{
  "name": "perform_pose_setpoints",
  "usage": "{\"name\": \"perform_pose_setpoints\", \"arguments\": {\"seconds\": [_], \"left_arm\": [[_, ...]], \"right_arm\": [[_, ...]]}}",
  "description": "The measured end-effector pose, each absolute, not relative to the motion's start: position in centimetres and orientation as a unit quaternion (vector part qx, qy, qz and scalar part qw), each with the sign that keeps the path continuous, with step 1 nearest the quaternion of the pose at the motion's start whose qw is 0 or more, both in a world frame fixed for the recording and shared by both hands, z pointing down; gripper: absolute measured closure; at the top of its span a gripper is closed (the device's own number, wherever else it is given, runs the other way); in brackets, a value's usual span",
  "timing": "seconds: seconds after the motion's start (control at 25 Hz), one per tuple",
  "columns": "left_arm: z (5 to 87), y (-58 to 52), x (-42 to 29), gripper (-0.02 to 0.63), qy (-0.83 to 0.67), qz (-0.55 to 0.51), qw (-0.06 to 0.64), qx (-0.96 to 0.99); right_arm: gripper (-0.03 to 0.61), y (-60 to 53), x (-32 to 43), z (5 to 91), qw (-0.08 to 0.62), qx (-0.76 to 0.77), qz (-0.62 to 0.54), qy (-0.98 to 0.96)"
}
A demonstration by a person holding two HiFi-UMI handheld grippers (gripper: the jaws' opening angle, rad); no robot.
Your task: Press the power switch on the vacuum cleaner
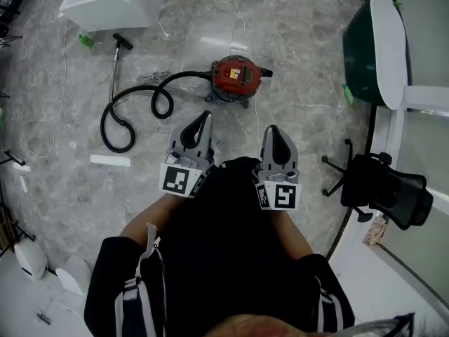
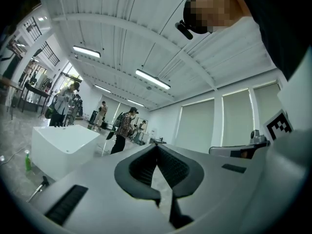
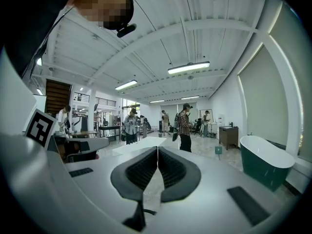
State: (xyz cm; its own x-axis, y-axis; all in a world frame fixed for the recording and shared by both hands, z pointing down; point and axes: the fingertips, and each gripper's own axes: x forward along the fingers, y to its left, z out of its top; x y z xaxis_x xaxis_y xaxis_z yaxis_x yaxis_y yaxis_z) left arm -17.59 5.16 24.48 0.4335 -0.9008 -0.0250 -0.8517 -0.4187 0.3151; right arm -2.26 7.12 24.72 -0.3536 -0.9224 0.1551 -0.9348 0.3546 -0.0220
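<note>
The red vacuum cleaner [image 1: 237,78] stands on the grey marble floor ahead of me. Its black hose [image 1: 133,111] loops off to the left and ends in a wand with a black nozzle [image 1: 123,42]. My left gripper [image 1: 205,116] and right gripper [image 1: 272,129] are held side by side close to my body, well short of the vacuum, and both are shut with nothing in them. In the left gripper view the jaws [image 2: 156,145] meet at the tips and look out over the room. The right gripper view shows the same, jaws [image 3: 157,149] together. Neither gripper view shows the vacuum.
A white bathtub [image 1: 109,2] stands at the far left and a dark green one [image 1: 372,48] at the right. A black office chair [image 1: 382,188] is close on my right. A white block [image 1: 110,161] and thin white cables lie on the floor. Several people [image 3: 185,126] stand far off.
</note>
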Motion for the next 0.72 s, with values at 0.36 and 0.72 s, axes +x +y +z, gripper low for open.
{"name": "perform_pose_setpoints", "arguments": {"seconds": [0.36, 0.72], "left_arm": [[26.0, 3.0, -15.9, 0.594, -0.512, -0.073, 0.146, 0.843], [27.2, 1.0, -14.6, 0.594, -0.529, -0.047, 0.152, 0.833]], "right_arm": [[0.558, 5.3, -1.3, 26.2, 0.061, 0.568, 0.08, -0.817], [0.558, 2.2, -0.9, 26.2, 0.047, 0.549, 0.083, -0.831]]}}
